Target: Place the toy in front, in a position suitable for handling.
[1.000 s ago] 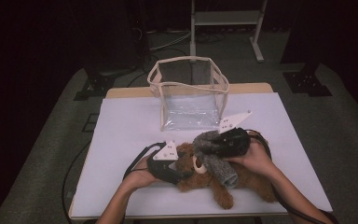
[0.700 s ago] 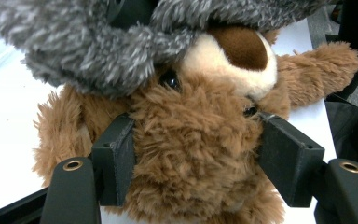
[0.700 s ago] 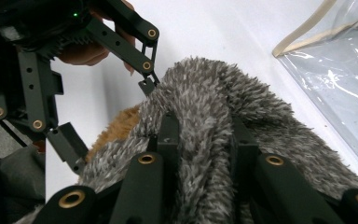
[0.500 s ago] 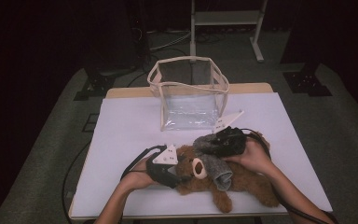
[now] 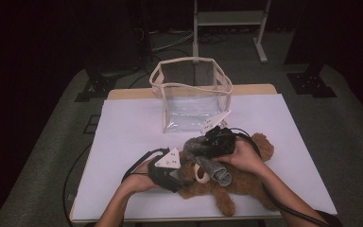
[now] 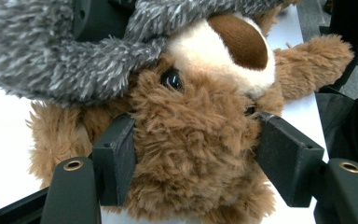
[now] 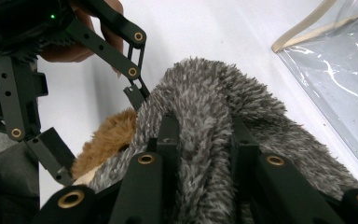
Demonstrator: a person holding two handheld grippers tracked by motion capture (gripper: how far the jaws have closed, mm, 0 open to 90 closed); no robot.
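Left gripper (image 6: 193, 154) clamps teddy bear (image 6: 200, 186) | right gripper (image 7: 205, 140) pinching grey scarf (image 7: 214, 98), shifted toward bag (image 5: 191, 94)

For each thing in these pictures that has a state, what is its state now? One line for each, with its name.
Teddy bear: lying on the table, head clamped.
Grey fuzzy scarf: draped over the bear's head, pinched.
Clear bag: standing upright, top open, nothing seen inside.
Left hand-held gripper: shut on the bear's head.
Right hand-held gripper: shut on the scarf.

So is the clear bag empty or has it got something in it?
Empty: the bag stands open on the table, nothing visible through its walls.
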